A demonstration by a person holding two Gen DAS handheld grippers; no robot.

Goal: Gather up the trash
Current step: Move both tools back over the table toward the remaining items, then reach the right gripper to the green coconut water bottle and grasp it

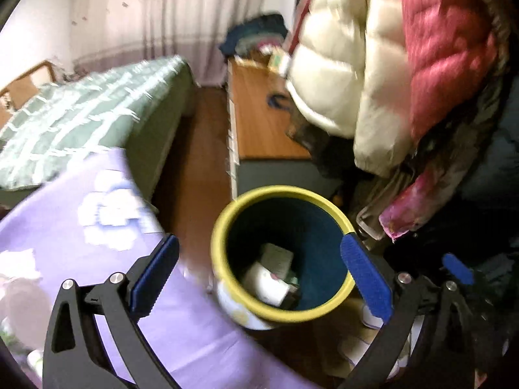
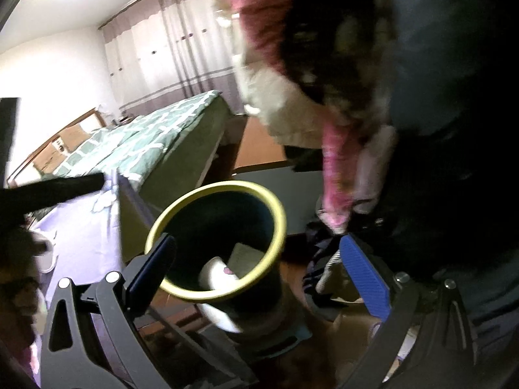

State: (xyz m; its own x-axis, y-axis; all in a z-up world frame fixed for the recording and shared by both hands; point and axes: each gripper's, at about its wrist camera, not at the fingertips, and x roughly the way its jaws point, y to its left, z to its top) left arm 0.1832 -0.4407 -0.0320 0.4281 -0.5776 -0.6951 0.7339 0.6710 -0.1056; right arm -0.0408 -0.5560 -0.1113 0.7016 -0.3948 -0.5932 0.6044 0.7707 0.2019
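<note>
A dark blue trash bin with a yellow rim (image 1: 223, 223) stands on the wood floor beside the table; it also shows in the right wrist view (image 2: 279, 227). White paper and packaging trash (image 1: 269, 275) lies at its bottom, also seen in the right wrist view (image 2: 217, 272). My left gripper (image 1: 259, 275) is open and empty, hovering above the bin's mouth. My right gripper (image 2: 259, 269) is open and empty, also above the bin. Part of the right gripper's blue finger (image 1: 457, 264) shows at the right of the left wrist view.
A table with a purple floral cloth (image 1: 81, 227) is at the left, with white items on it. A green-quilted bed (image 1: 90, 113), a wooden desk (image 1: 259, 123) and hanging white and red puffy coats (image 1: 389, 64) crowd the right. Shoes and clutter (image 2: 327, 275) lie on the floor by the bin.
</note>
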